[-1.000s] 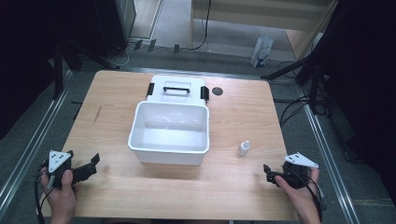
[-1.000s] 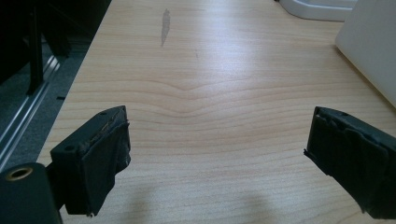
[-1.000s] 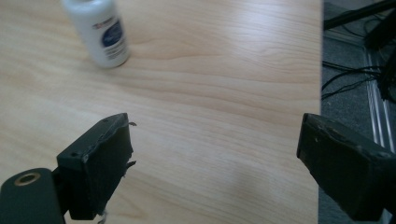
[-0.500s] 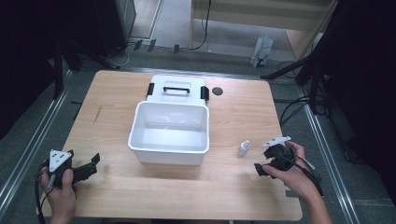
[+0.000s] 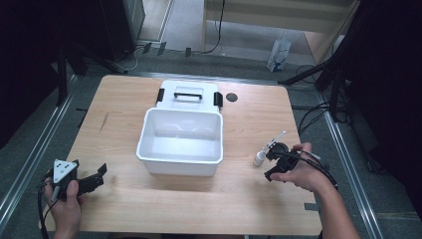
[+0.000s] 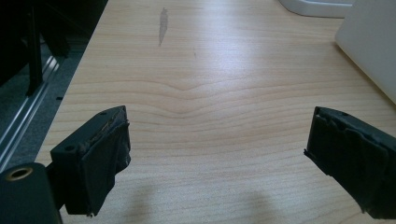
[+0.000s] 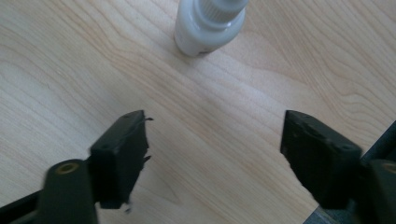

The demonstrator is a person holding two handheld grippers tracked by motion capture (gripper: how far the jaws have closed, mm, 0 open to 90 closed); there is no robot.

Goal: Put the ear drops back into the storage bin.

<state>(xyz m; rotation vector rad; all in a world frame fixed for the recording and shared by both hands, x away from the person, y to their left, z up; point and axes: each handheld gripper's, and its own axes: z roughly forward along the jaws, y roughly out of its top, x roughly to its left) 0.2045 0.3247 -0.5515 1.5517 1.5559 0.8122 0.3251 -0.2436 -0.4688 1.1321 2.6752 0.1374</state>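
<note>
Bottle point(image 7: 210, 23) stands upright just ahead of our right tongs point(image 7: 215, 158), near the table's point(image 5: 249, 209) right edge. Both tongs gape apart, the left point(image 6: 219, 163) far off.

High view looks down on table point(image 5: 249, 199); both gripper views sit low, close over same tabletop.

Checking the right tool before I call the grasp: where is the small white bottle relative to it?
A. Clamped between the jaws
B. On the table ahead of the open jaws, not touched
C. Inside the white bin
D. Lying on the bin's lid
B: in the right gripper view the small white bottle stands on the table beyond the right tool, whose jaws are wide apart with bare wood between them.
</note>
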